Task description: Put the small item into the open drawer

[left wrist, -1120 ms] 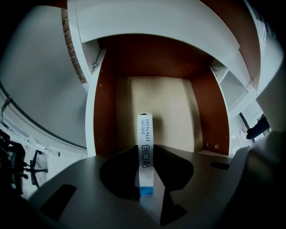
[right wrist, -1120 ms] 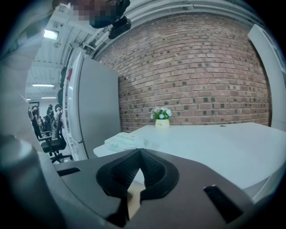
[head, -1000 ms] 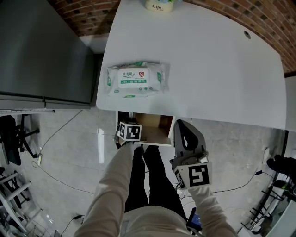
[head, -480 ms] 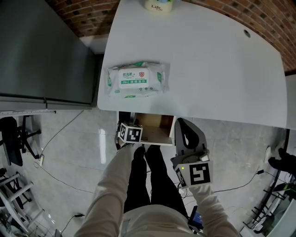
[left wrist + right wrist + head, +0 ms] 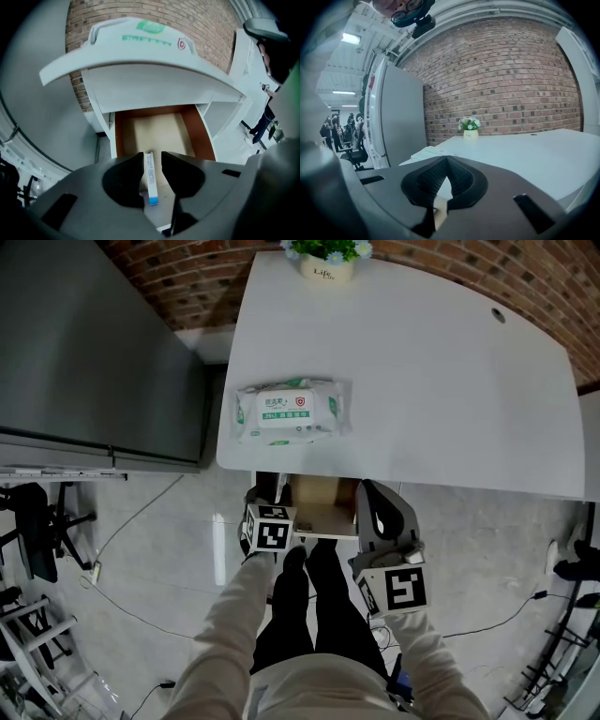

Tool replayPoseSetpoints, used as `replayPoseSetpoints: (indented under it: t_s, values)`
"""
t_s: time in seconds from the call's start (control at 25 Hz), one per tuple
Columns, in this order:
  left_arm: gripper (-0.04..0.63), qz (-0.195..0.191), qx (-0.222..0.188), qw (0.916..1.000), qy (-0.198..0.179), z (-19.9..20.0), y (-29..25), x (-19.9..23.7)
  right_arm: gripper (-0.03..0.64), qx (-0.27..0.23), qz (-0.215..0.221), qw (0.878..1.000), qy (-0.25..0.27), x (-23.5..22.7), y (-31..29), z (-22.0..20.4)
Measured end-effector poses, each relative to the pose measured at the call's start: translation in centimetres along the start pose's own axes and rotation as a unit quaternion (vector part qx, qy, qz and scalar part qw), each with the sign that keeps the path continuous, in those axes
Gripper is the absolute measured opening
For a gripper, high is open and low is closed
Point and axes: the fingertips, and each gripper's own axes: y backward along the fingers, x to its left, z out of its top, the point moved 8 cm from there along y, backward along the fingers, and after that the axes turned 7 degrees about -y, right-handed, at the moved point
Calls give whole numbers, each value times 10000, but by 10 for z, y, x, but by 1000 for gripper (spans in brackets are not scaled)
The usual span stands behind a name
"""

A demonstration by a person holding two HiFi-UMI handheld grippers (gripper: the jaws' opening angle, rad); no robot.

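Note:
The small item, a slim white box with a blue end [image 5: 150, 180], lies flat on the floor of the open wooden drawer [image 5: 157, 131] near its front. My left gripper [image 5: 152, 157] hovers over it, jaws apart on either side and closing, pads off the box. In the head view the left gripper [image 5: 271, 514] hangs at the front left of the drawer [image 5: 326, 517] under the white table [image 5: 450, 381]. My right gripper [image 5: 368, 493] is beside the drawer's right front, and its jaws [image 5: 446, 161] meet at the tips with nothing in them.
A packet of wet wipes [image 5: 291, 412] lies near the table's front edge, above the drawer. A small flower pot [image 5: 326, 261] stands at the far edge. A grey cabinet [image 5: 94, 352] stands to the left. The person's legs [image 5: 309, 606] are below the drawer.
The left gripper has drawn back a little from the drawer toward the person. The head view has shifted, showing more of the table's far edge. The right gripper has hardly moved.

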Motion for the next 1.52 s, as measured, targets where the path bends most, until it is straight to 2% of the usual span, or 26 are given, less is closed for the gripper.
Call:
replayPoseSetpoints:
  t_s: [0.28, 0.72, 1.08, 1.4, 1.52]
  values:
    - [100, 44, -638, 9979, 47, 22, 53, 1, 26, -186, -46, 9998, 2, 11, 8, 13]
    - [60, 95, -1609, 9862, -366, 62, 130, 4, 26, -452, -182, 9988, 7, 27, 28, 27]
    - [35, 94, -2479, 9671, -571, 84, 192, 8, 26, -610, -248, 9977, 156, 41, 51, 40]
    - [18, -32, -3042, 9495, -773, 94, 241, 5, 26, -723, -393, 9964, 180, 53, 69, 45]
    - [17, 22, -3147, 9459, -793, 91, 255, 9, 26, -733, -367, 9963, 270, 62, 75, 48]
